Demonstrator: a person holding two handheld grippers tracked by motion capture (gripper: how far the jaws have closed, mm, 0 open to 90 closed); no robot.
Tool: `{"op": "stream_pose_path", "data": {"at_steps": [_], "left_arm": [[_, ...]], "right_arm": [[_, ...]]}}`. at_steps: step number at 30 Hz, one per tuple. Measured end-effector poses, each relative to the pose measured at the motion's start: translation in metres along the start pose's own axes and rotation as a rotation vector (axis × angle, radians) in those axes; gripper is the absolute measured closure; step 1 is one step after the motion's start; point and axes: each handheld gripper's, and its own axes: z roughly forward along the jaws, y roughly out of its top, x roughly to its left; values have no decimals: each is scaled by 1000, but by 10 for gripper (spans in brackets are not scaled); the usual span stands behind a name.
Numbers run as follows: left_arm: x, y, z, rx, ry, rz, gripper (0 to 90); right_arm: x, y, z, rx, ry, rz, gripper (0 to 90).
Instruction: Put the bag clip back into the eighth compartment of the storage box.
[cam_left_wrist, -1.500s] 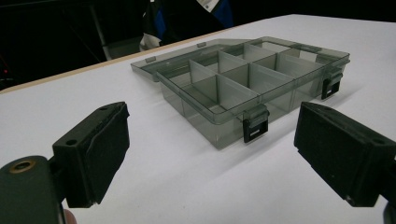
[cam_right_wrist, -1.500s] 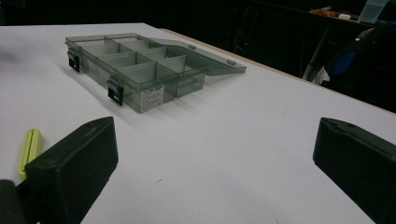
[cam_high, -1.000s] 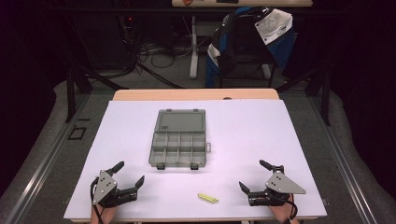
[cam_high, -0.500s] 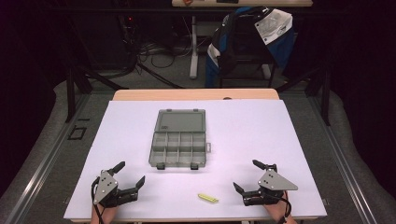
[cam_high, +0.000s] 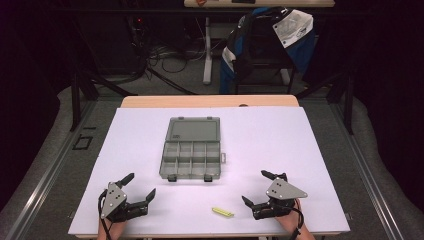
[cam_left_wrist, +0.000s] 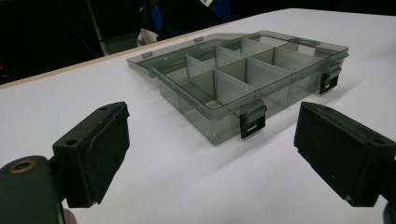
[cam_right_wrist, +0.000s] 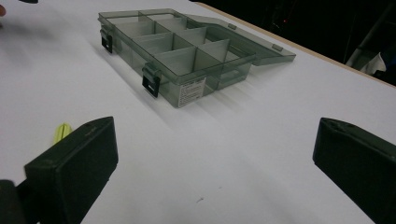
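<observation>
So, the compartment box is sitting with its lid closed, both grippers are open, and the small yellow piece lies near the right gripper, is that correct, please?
Not quite: the lid is open. The compartment box has its lid folded back flat on the table, with the dividers exposed, as the left gripper view shows clearly. The rest stands: the left gripper and right gripper are open, and the small yellow piece lies near the right one.

Yellow item (cam_right_wrist: 61, 132) half hidden behind right gripper's fingers (cam_right_wrist: 74, 172) (ID unclear).
</observation>
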Motion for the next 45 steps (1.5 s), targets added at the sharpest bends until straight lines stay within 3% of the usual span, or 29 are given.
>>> {"op": "stream_pose_path", "data": {"at_steps": [12,25,33,45], "left_arm": [[0,0,1,7,4,3,104],[0,0,-1,9,1,11,104],[0,0,-1,11,3,12,104],[0,0,-1,12,3,10,104]], "right_arm": [[7,11,14,35,58,-13,0],[19,24,30,112,140,-42,0],[29,34,40,193,203,-66,0],[37,39,48,269,238,-71,0]]}}
